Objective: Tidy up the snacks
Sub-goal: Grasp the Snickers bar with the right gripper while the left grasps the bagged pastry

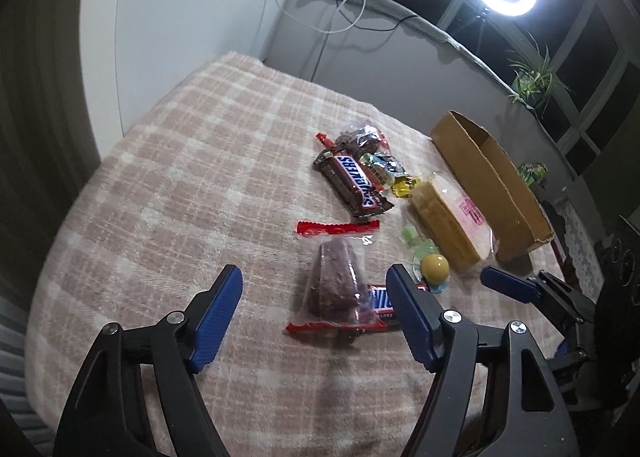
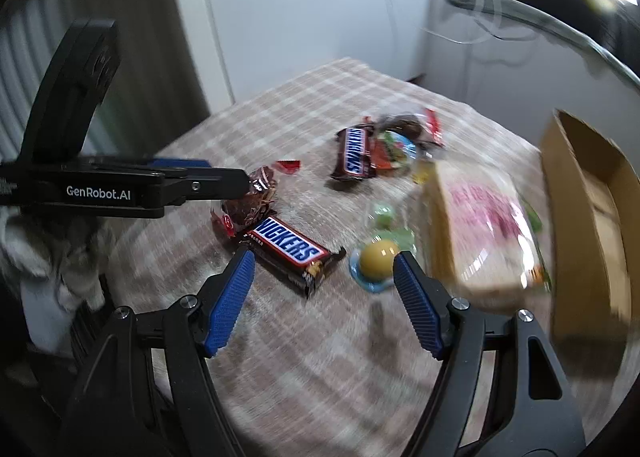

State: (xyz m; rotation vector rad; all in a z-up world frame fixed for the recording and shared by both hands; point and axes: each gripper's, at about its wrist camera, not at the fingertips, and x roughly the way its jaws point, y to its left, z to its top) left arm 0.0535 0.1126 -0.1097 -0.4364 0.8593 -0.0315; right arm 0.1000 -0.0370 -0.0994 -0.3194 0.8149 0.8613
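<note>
My left gripper (image 1: 314, 289) hangs wide over the cake bag (image 1: 334, 281); my right gripper (image 2: 324, 277) gapes, empty, above a Snickers (image 2: 290, 251). 2 bars, box (image 2: 592, 217) far right.

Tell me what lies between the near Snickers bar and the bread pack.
In the right wrist view, a yellow ball candy on a blue wrapper lies between the near Snickers bar and the bread pack, with green wrapped sweets just behind.
</note>
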